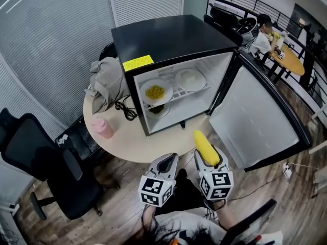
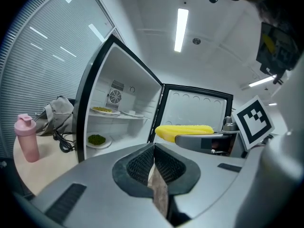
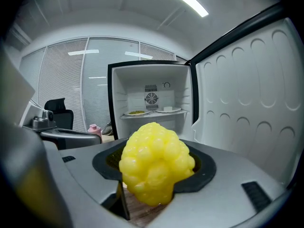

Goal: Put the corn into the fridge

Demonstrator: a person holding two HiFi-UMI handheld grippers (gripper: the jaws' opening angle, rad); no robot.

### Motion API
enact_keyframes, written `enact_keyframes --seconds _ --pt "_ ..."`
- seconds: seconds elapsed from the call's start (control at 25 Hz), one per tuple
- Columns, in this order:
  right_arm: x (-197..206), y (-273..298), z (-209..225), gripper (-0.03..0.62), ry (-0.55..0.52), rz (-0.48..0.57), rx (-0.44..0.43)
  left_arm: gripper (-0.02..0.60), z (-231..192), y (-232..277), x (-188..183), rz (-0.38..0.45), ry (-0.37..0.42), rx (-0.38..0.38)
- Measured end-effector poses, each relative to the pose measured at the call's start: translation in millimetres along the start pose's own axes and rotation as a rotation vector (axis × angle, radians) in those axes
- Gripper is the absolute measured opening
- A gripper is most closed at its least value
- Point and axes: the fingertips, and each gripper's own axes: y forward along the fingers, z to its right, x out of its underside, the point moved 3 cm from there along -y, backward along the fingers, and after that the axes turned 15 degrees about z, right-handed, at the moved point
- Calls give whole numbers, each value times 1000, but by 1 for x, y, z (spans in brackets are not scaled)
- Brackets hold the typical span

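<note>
Office break area, black swivel chair (image 1: pixel 30 142) standing by round table (image 1: pixel 117 143), slatted blinds (image 1: pixel 51 40) covering the walls, strip lights (image 2: pixel 181 27) glowing overhead.

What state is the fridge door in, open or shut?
Open: the fridge door stands swung wide, baring a plate on the shelf.

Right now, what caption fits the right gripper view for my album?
Right gripper clamped on a yellow corn, facing the open fridge with two plates inside.
</note>
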Motion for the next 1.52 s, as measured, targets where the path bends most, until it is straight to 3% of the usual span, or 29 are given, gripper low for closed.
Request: enact_keyframes --seconds 0.44,0.92,1.52 --pt "7 39 14 261 24 -15 -9 11 -15 31 1 -30 24 0" --pt "43 96 42 261 65 -98 -7 11 -34 84 10 -83 34 -1" --pt "85 198 61 261 -17 -170 -5 11 -65 128 23 -137 35 -9"
